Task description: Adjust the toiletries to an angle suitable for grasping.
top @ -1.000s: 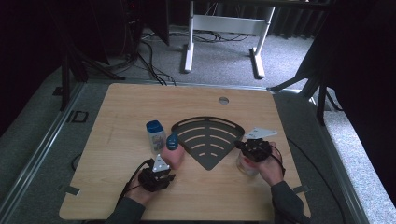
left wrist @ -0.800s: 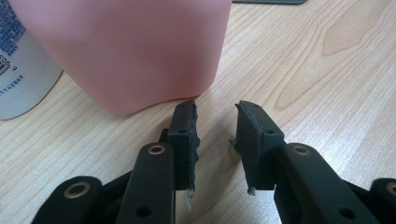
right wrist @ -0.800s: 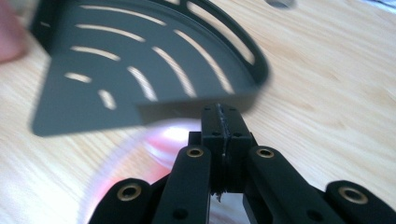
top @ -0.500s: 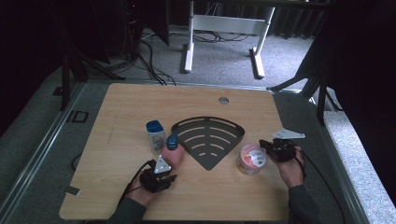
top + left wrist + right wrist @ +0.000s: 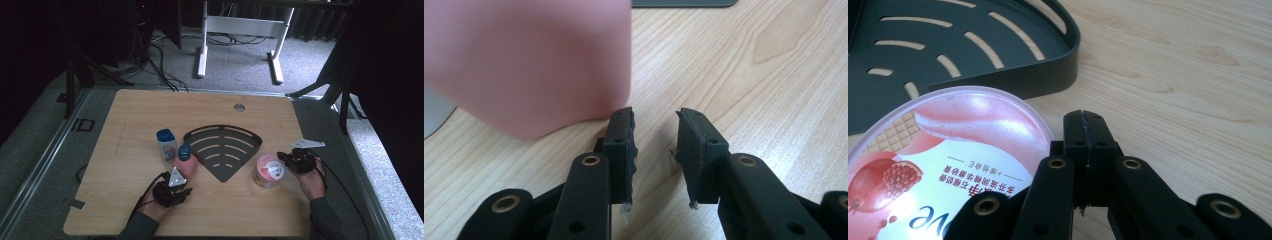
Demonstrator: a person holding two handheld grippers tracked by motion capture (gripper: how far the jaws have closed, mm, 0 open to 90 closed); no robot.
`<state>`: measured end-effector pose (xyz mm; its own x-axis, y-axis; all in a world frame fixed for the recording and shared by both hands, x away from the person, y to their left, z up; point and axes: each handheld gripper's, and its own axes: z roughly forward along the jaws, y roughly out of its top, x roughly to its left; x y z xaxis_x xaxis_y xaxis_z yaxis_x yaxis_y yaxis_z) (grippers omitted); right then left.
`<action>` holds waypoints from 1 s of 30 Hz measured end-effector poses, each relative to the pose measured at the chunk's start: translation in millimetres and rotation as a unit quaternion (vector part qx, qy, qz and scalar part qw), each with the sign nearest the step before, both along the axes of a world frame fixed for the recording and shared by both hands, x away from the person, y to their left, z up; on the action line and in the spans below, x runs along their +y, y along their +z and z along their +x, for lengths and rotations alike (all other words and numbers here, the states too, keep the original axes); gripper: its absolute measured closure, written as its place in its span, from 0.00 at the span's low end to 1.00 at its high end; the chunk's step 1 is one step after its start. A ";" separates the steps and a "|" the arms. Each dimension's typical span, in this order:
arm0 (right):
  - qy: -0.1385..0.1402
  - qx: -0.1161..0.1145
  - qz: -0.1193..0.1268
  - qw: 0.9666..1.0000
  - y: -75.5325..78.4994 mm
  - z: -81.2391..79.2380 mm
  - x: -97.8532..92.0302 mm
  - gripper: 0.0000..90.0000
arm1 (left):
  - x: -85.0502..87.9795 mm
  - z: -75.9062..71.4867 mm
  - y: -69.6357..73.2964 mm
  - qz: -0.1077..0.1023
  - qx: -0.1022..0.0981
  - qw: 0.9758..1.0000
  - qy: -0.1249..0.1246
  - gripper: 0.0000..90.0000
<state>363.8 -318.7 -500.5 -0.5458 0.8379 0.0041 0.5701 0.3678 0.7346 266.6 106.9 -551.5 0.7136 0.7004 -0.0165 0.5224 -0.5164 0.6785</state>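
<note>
While our right gripper (image 5: pixel 291 161) was closed on nothing, the pink tub (image 5: pixel 269 170) stood just beside it at nine o'clock; our left gripper (image 5: pixel 176 192), part-open and empty, was farther away.

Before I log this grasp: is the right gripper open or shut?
Shut. In the right gripper view the right gripper has its two pads pressed together with nothing between them, beside the pink-lidded tub, not gripping it.

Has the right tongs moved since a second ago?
Yes. In the high view the right tongs has slid rightward off the pink-lidded tub, away from the dark corner rack, toward the table's right edge.
</note>
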 end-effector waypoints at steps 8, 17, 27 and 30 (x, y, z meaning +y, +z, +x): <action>0.027 0.003 0.010 1.000 -1.1 -13.5 13.6 1.00 | -9.5 -0.7 -0.1 -0.001 -0.001 1.000 -0.012 0.76; 0.046 -0.001 0.006 0.999 -1.3 -26.3 31.3 1.00 | -17.7 -0.7 -0.5 -0.004 -0.002 1.000 -0.019 0.75; 0.034 0.012 0.016 0.999 -8.9 -43.1 13.1 1.00 | -24.9 -0.3 -0.7 -0.006 -0.002 1.000 -0.030 0.73; 0.037 0.017 0.014 0.999 -12.9 -45.9 12.9 1.00 | -28.8 0.3 -0.6 -0.008 0.001 0.999 -0.033 0.71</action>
<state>318.0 -305.8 -513.4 -0.6049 0.7950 0.0466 0.5678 0.3895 0.7252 266.9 78.1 -552.1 0.7577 0.6520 -0.0283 0.4891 -0.5386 0.6861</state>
